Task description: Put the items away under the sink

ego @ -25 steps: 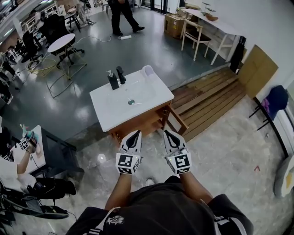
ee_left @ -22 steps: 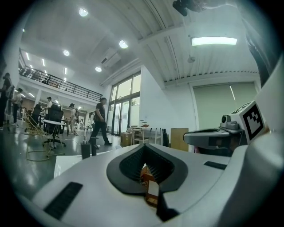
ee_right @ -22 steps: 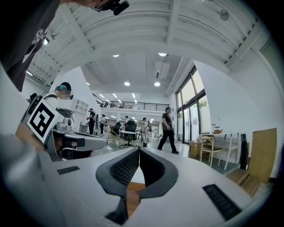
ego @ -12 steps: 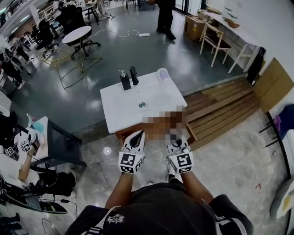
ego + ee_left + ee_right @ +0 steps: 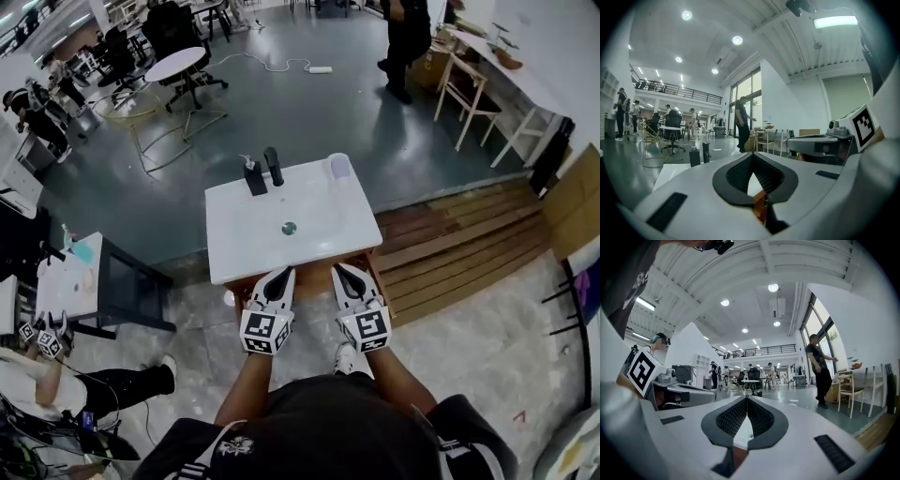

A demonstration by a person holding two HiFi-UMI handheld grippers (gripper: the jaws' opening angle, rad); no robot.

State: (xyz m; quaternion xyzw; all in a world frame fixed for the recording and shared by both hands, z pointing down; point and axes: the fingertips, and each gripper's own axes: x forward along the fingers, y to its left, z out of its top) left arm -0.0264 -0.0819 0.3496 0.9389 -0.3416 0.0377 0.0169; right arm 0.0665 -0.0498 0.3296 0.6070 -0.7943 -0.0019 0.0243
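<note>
I am holding my left gripper (image 5: pixel 279 276) and right gripper (image 5: pixel 343 273) level at the sink's (image 5: pixel 246 234) near edge, fingers pinched together, gripping nothing.

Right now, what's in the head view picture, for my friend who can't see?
A person holds the left gripper and right gripper, jaws shut and empty, at the near edge of a white sink. A black tap, soap bottle and cup stand along its far edge.

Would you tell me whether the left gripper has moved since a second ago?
Yes, forward: the left gripper now reaches the front edge of the sink.
</note>
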